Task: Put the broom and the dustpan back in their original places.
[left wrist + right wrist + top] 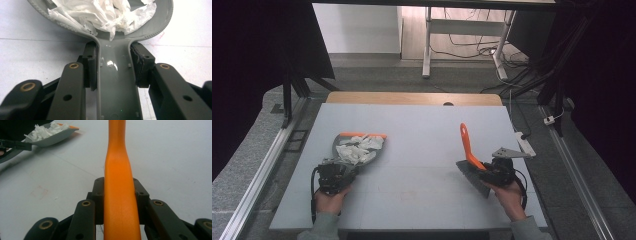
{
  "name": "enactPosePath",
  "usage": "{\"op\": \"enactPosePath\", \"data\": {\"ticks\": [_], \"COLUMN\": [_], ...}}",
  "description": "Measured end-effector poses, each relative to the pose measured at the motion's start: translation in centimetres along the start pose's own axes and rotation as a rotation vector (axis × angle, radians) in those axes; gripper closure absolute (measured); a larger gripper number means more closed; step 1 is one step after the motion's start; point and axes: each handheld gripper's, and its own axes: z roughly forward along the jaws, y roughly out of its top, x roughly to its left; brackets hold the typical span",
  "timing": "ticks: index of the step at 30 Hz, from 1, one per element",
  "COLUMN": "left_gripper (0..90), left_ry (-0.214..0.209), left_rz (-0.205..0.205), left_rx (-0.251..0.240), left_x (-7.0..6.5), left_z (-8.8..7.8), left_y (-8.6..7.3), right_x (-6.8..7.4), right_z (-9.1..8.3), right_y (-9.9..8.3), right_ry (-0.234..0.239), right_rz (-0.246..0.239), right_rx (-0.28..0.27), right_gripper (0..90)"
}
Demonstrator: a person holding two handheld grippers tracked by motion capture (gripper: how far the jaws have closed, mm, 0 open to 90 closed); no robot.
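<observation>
Hands came in from the near edge of the pale surface (422, 125), one gripper in each. Nearest, the right gripper (498, 172) had its fingers (98, 195) clamped on the orange handle of a brush (468, 147), whose grey bristle head angled down toward the surface while the handle rose up and away. Well apart to the left, the left gripper (332, 176) had its fingers (90, 65) clamped on the grey handle of a dustpan (357, 147). Farther out, crumpled white paper (105, 12) lay heaped in the dustpan, its orange lip at the far edge
</observation>
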Motion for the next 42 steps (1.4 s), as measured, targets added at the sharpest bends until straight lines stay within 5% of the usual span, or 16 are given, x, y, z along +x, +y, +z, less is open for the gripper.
{"op": "enactPosePath", "data": {"ticks": [7, 15, 27, 37, 42], "left_gripper": [60.3, 58.0, 32.9, 28.8, 27.9], "left_ry": [0.028, 0.012, -0.027, -0.03, -0.031], "left_rz": [0.005, 0.016, 0.072, 0.143, 0.172], "left_rx": [0.021, 0.034, 0.017, -0.009, -0.022], "left_x": [-0.7, -0.7, -0.9, -0.7, -0.5], "left_z": [0.8, 1.0, -0.1, -1.3, -1.9], "left_y": [-0.1, -0.2, -0.3, -0.2, -0.1], "right_x": [0.0, -1.2, -3.4, -4.3, -5.0], "right_z": [0.3, 1.7, 2.0, 2.2, 2.5], "right_y": [-0.5, -1.0, -0.8, -0.7, -0.8], "right_ry": [0.002, -0.03, -0.047, -0.112, -0.117], "right_rz": [0.008, 0.044, 0.077, 0.024, 0.037], "right_rx": [0.038, 0.108, 0.138, 0.18, 0.208], "right_gripper": [70.3, 70.4, 68.6, 56.5, 51.0]}}
